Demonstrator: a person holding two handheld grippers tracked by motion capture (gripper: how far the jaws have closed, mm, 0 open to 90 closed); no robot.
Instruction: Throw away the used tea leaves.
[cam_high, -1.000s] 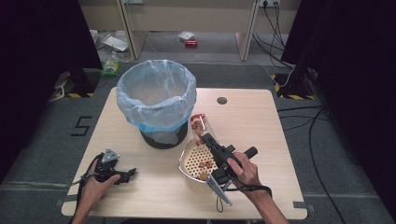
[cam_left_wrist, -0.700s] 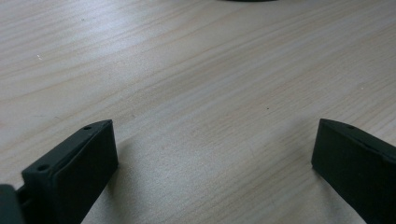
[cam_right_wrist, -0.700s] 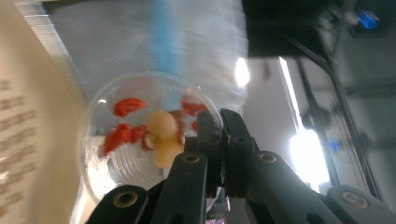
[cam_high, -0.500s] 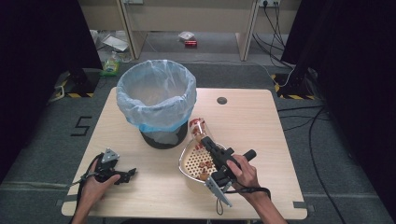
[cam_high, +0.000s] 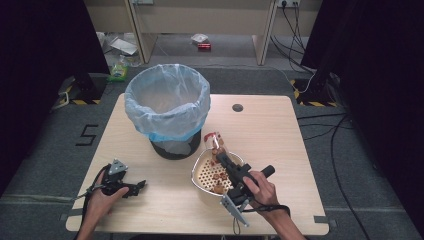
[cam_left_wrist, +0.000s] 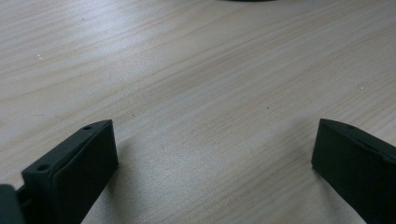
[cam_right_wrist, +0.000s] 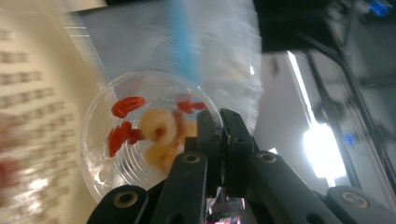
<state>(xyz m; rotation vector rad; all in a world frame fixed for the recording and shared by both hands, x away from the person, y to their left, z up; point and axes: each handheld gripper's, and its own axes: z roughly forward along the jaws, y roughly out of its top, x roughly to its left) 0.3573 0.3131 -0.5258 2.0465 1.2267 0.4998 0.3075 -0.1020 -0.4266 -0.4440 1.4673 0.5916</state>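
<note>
The right gripper (cam_high: 223, 156) was pinched tight on the rim of a clear cup (cam_right_wrist: 149, 135), jaws closed on its thin wall. In the high view the cup (cam_high: 216, 144) hung tipped over the strainer (cam_high: 202, 175), at about 5 o'clock from the bin (cam_high: 167, 102) and just beside its base. Red berries and pale fruit pieces (cam_right_wrist: 156, 126) clung to the cup's bottom, while other bits already lay in the strainer.

The step in hand looked like emptying the cup into the strainer. To do it well, the mouth should stay over the strainer's middle, not its 12 o'clock edge, so nothing drops on the table (cam_high: 270, 130). A steeper tilt with a gentle shake would likely free the stuck pieces. The grip on so thin a wall could slip or crush it, so the wrist ought to turn slowly. The cup probably belonged in the bin afterwards, lifted clear of the liner's rim first.

The left gripper (cam_high: 134, 187) rested at 7 o'clock on the table, jaws wide and empty, well apart from the work.
</note>
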